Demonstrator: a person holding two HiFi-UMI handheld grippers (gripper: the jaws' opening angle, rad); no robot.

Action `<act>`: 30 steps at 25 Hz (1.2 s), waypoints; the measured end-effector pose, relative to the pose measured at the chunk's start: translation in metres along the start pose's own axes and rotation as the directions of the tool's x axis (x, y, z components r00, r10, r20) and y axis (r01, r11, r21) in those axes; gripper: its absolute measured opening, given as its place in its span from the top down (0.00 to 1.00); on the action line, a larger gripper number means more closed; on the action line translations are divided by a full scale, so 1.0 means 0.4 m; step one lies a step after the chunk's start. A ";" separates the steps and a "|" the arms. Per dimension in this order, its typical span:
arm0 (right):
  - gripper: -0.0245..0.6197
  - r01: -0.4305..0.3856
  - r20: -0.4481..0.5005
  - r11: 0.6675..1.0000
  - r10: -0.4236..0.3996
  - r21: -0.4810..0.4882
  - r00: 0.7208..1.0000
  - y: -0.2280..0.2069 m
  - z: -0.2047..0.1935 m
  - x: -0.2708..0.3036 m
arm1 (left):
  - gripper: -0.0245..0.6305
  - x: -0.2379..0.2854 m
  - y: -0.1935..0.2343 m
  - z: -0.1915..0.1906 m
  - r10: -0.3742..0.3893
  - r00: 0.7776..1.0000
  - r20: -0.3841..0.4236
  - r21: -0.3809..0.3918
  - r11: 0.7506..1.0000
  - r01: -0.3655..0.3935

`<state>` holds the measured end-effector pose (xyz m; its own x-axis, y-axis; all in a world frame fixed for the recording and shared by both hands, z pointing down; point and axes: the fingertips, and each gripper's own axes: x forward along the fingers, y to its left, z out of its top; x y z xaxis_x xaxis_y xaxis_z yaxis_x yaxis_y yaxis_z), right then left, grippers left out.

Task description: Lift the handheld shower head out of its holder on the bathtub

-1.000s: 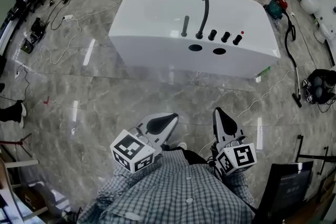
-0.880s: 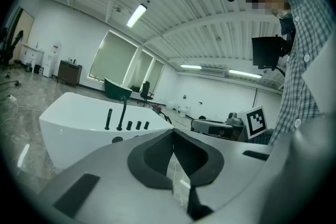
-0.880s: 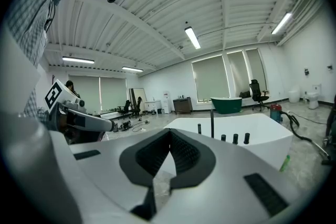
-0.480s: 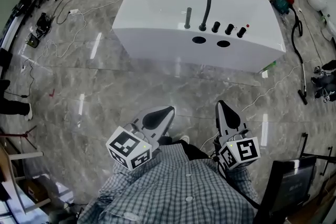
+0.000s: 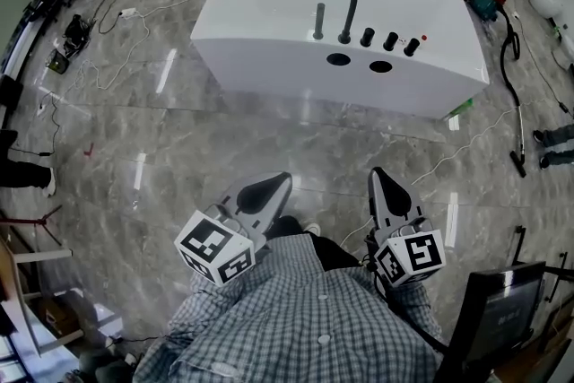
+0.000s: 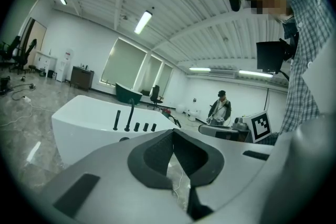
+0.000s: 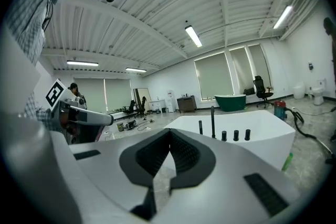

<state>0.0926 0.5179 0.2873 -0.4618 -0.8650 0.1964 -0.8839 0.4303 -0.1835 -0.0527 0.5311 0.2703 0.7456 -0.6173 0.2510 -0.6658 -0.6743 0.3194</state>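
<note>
Left hand-held gripper (image 5: 267, 189) and right hand-held gripper (image 5: 386, 189), jaws of each closed on nothing, above the grey floor (image 5: 224, 139). Well ahead, the shower head (image 5: 318, 21) stands upright in its holder on the rim of the white bathtub (image 5: 269, 58), beside the curved spout (image 5: 351, 0)

Bright, even light from ceiling strip lights (image 7: 193, 36). White glare streaks on polished floor (image 5: 165, 71). Strong fisheye bending and dark vignette at edges of both gripper views. Nearest foreground soft, out of focus.
</note>
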 end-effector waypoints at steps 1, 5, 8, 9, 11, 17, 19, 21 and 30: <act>0.94 -0.008 -0.007 1.000 0.008 -0.018 1.000 0.003 -0.004 -0.003 | 0.95 -0.002 -0.003 -0.004 0.002 1.000 0.000 -0.001 1.000 -0.002; 0.94 -0.024 -0.029 0.998 0.023 -0.059 0.999 0.007 -0.015 -0.004 | 0.95 0.003 -0.002 -0.014 0.006 1.000 -0.007 -0.008 1.000 -0.006; 0.94 -0.027 -0.037 0.997 0.024 -0.072 0.999 0.002 -0.023 0.004 | 0.95 0.019 0.009 -0.022 -0.004 1.000 -0.011 -0.011 1.000 0.004; 0.94 -0.025 -0.041 0.996 0.022 -0.083 0.999 -0.001 -0.025 0.008 | 0.95 0.028 0.013 -0.022 -0.008 1.000 -0.013 -0.012 1.000 0.007; 0.94 -0.027 -0.052 0.993 0.021 -0.111 0.998 -0.007 -0.027 0.020 | 0.95 0.050 0.029 -0.017 -0.011 1.000 -0.011 -0.010 1.000 0.011; 0.94 -0.015 -0.075 0.995 0.007 -0.101 0.997 -0.047 -0.023 0.094 | 0.95 0.117 0.093 0.015 -0.032 0.999 -0.027 0.001 1.000 0.032; 0.94 -0.008 -0.074 0.995 0.000 -0.100 0.997 -0.060 -0.011 0.140 | 0.95 0.140 0.129 0.030 -0.038 0.998 -0.043 0.012 0.999 0.039; 0.94 0.001 -0.073 0.995 -0.008 -0.095 0.997 -0.073 0.001 0.186 | 0.95 0.167 0.167 0.046 -0.047 0.997 -0.057 0.018 0.999 0.048; 0.94 0.047 -0.079 0.994 -0.055 -0.101 0.995 -0.132 0.045 0.370 | 0.95 0.284 0.322 0.121 -0.101 0.992 -0.079 0.017 0.995 0.103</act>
<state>0.0725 0.3624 0.3087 -0.4165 -0.8645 0.2815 -0.9077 0.4128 -0.0753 -0.0551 0.3543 0.2958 0.8089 -0.5123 0.2887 -0.5862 -0.7407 0.3283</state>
